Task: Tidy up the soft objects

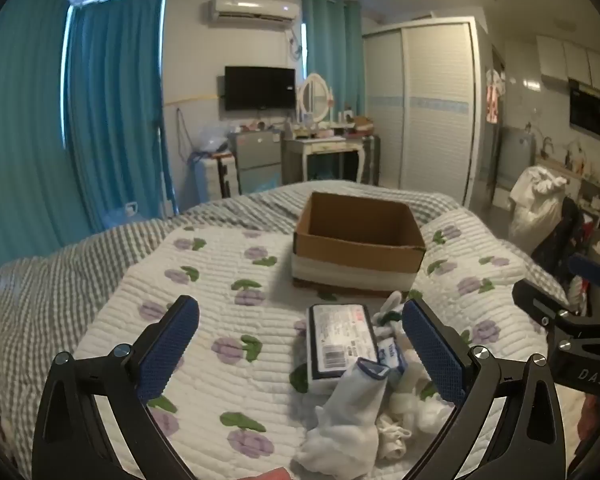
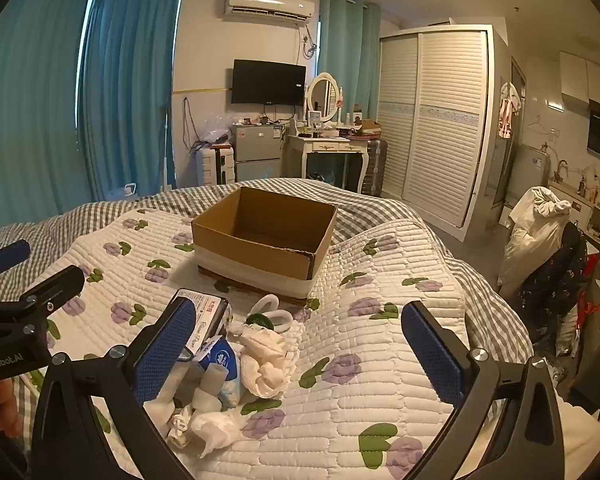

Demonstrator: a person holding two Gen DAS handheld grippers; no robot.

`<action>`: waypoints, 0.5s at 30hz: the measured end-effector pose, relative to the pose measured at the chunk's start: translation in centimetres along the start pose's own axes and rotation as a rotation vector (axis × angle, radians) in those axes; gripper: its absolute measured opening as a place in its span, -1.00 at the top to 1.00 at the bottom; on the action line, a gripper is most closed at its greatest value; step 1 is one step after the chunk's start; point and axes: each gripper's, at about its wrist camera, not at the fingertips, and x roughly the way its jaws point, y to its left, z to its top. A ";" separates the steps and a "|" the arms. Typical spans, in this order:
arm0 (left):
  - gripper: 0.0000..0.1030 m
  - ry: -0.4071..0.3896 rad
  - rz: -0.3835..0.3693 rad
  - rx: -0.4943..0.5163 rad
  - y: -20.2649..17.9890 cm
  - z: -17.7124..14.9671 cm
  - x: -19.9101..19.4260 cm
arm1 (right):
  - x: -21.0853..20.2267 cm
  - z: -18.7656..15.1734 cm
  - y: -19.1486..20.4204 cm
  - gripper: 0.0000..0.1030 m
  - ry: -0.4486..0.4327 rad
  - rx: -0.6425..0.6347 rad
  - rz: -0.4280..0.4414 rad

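Note:
A pile of soft things lies on the flowered quilt (image 1: 228, 288): a wrapped tissue pack (image 1: 340, 340), a white sock with a blue cuff (image 1: 348, 412), and crumpled white cloths (image 2: 266, 360). An open, empty cardboard box (image 1: 358, 240) stands behind the pile. My left gripper (image 1: 300, 356) is open above the quilt, with the pile by its right finger. My right gripper (image 2: 300, 352) is open, with the pile by its left finger; the tissue pack (image 2: 206, 318) and a small blue pack (image 2: 220, 360) show there. Neither holds anything.
The box (image 2: 264, 236) sits mid-bed on the quilt (image 2: 380, 280). White hair bands (image 2: 274, 312) lie near it. A grey checked sheet (image 1: 40, 280) covers the bed's edges. Beyond are a dresser (image 2: 332, 152), a wardrobe (image 2: 440, 120) and blue curtains.

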 end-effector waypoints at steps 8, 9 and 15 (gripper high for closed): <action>-1.00 -0.030 -0.007 -0.020 0.4 -0.2 -0.2 | 0.0 -0.1 0.1 -1.00 0.003 0.001 0.000; -1.00 -0.030 -0.007 -0.026 0.5 -0.2 -0.2 | 0.0 -0.1 0.1 -1.00 0.002 0.001 0.000; -1.00 -0.032 -0.003 -0.017 0.5 -0.2 -0.4 | 0.0 -0.1 0.1 -1.00 0.004 0.001 0.001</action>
